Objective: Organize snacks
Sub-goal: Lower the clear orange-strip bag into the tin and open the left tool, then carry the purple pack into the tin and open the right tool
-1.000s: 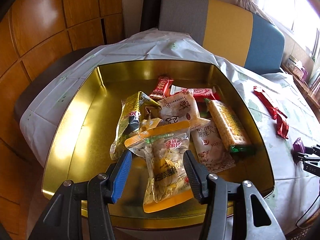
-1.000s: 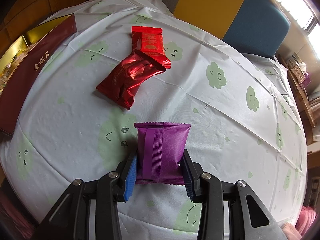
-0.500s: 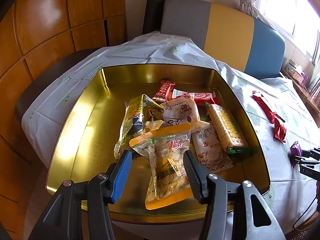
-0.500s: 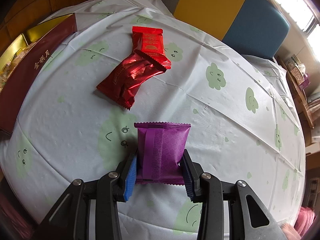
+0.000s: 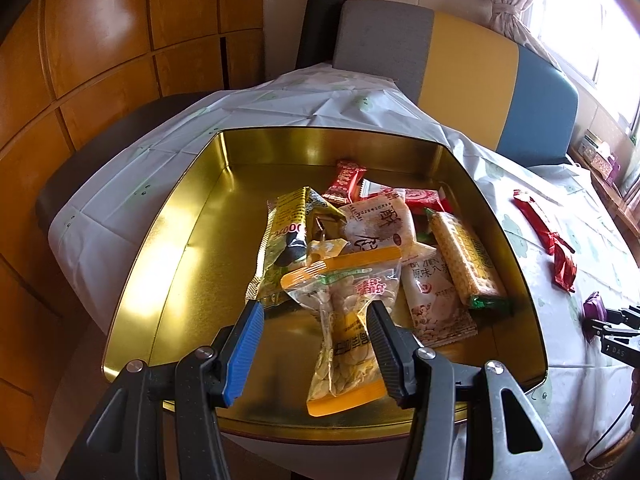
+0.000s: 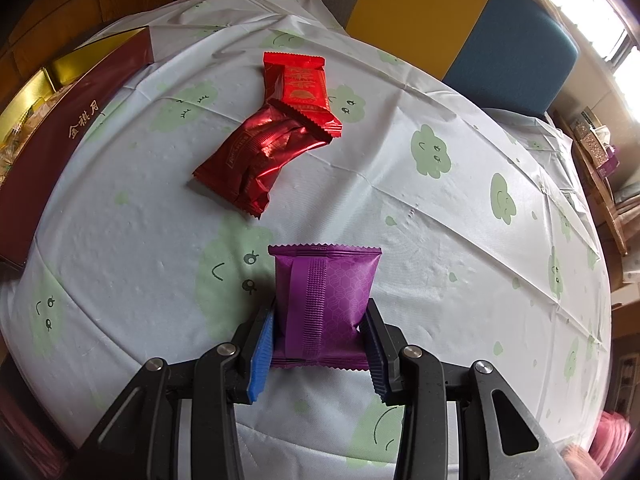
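A gold tin holds several snack packets. A clear and orange seed bag lies at its front. My left gripper is open above the tin's front edge, with the seed bag below and between its fingers. My right gripper is shut on a purple packet just above the tablecloth; it also shows at the right edge of the left wrist view. A dark red foil packet and a bright red packet lie on the cloth beyond the purple one.
The tin's dark red outer wall stands at the left of the right wrist view. The round table wears a white cloth with green clouds. A grey, yellow and blue chair back stands behind. Wooden panels are on the left.
My left gripper has drawn back and risen from the tin, leaving the seed bag lying inside. My right gripper stays shut on the purple packet and has barely moved.
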### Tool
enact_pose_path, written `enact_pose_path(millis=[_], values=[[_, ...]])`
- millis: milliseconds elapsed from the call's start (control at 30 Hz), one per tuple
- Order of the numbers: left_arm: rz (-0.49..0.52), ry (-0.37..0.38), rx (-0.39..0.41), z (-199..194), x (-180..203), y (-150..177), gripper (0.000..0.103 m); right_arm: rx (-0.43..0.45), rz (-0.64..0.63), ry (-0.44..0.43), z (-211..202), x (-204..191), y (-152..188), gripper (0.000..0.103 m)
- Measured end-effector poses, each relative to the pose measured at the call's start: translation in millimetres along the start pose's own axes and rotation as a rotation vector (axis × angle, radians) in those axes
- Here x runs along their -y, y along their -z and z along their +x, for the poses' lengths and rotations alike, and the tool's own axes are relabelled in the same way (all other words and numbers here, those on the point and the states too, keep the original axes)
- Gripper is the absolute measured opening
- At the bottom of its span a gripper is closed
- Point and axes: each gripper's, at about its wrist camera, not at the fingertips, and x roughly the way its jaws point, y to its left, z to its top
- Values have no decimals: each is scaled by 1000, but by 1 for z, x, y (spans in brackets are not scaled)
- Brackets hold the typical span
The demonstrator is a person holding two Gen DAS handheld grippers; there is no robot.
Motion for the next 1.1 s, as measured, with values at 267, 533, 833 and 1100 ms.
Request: enact_pose_path(millis=[267, 533, 833, 1100], values=[[0, 3, 4, 0, -3, 2, 54, -16, 53, -32, 5, 8, -1, 41], [5, -3, 13, -2, -6, 5, 54, -35, 76, -66, 3, 7, -3, 40], [8, -2, 16, 1, -8, 6, 54, 76, 29, -207, -30, -43, -14, 40], [4, -1, 20, 0, -11, 6, 54, 178, -55, -323, -59, -103, -34, 40]])
